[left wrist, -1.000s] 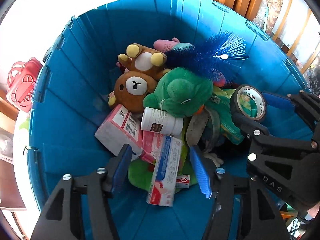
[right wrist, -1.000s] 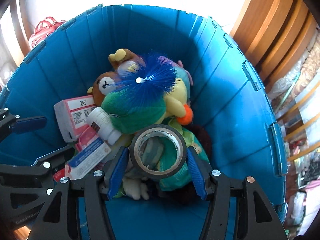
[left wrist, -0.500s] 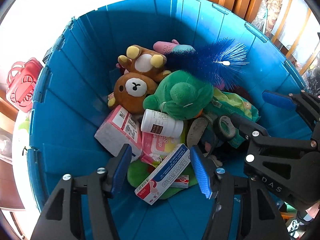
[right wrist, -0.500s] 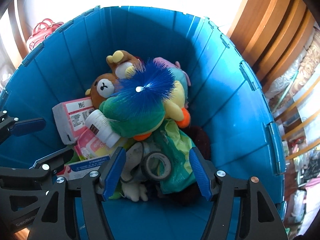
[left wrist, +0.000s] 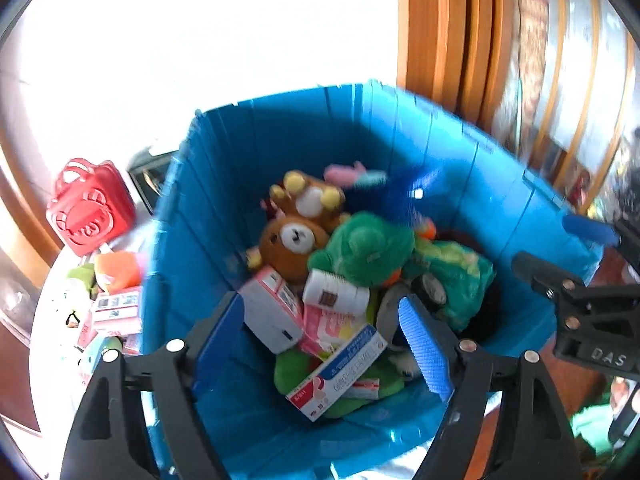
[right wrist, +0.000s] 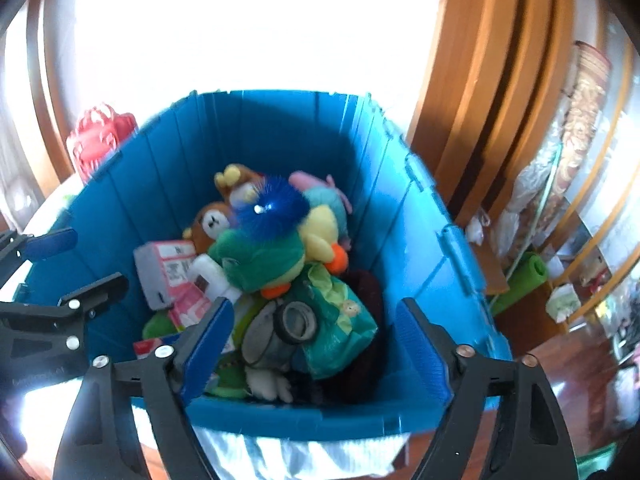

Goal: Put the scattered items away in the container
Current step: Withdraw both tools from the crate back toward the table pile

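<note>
A blue plastic bin point(left wrist: 248, 152) point(right wrist: 436, 264) holds a pile: brown bear point(left wrist: 292, 240), green plush point(left wrist: 364, 248) point(right wrist: 264, 260), white bottle point(left wrist: 336, 296), pink boxes, blue brush point(right wrist: 272, 206). The toothpaste box point(left wrist: 340, 372) lies at the pile's front. The tape roll point(right wrist: 298, 322) lies on the pile by a green packet point(right wrist: 340, 320). My left gripper point(left wrist: 324, 344) is open and empty above the bin's near edge. My right gripper point(right wrist: 316, 344) is open and empty above the near rim; it also shows in the left wrist view point(left wrist: 580, 280).
Left of the bin, a red basket point(left wrist: 90, 206) point(right wrist: 100, 140), an orange item point(left wrist: 116, 270) and pink boxes point(left wrist: 116, 308) lie on a white surface. Wooden panels point(right wrist: 480, 100) stand behind on the right. Cluttered shelves point(right wrist: 580, 220) are at far right.
The toothpaste box left my left gripper and the tape roll left my right gripper; both now lie in the bin. Both grippers have pulled up and back from the bin.
</note>
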A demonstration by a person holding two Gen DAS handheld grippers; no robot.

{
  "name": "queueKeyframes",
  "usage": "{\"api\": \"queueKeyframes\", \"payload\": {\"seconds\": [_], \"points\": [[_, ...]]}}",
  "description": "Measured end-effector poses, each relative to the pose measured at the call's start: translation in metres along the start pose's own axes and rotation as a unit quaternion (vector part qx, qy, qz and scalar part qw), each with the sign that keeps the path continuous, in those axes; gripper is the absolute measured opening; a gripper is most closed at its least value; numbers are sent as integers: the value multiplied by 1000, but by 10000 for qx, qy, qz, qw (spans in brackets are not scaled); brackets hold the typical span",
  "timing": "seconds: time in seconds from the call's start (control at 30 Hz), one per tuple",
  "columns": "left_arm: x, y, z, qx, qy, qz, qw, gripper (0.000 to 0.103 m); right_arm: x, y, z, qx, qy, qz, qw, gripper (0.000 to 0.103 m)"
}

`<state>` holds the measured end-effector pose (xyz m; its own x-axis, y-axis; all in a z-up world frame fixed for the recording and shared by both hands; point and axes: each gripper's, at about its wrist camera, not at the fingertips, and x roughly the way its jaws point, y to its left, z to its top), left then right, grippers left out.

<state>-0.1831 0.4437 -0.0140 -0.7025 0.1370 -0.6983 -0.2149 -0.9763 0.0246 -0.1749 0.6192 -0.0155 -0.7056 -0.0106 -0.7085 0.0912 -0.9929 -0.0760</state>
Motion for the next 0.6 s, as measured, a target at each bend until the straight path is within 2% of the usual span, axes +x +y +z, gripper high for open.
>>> {"api": "queueKeyframes", "payload": {"seconds": [0.13, 0.27, 0.4, 0.6], "points": [[-21, 9, -9, -305, -365, 146, 9988, 80, -23, 4, -14, 161, -417, 51, 9990, 85], [-36, 13, -21, -536, -533, 387, 9964, 80, -32, 12, -25, 230, -660, 83, 9975, 86], [-52, 19, -31, -729, -707, 660, 9926, 80, -39, 20, -28, 277, -800, 332, 9959, 86], [-75, 42, -50, -952, -807, 1061, 9865, 80, -50, 46, -21, 5, -1052, 684, 9921, 87]]}}
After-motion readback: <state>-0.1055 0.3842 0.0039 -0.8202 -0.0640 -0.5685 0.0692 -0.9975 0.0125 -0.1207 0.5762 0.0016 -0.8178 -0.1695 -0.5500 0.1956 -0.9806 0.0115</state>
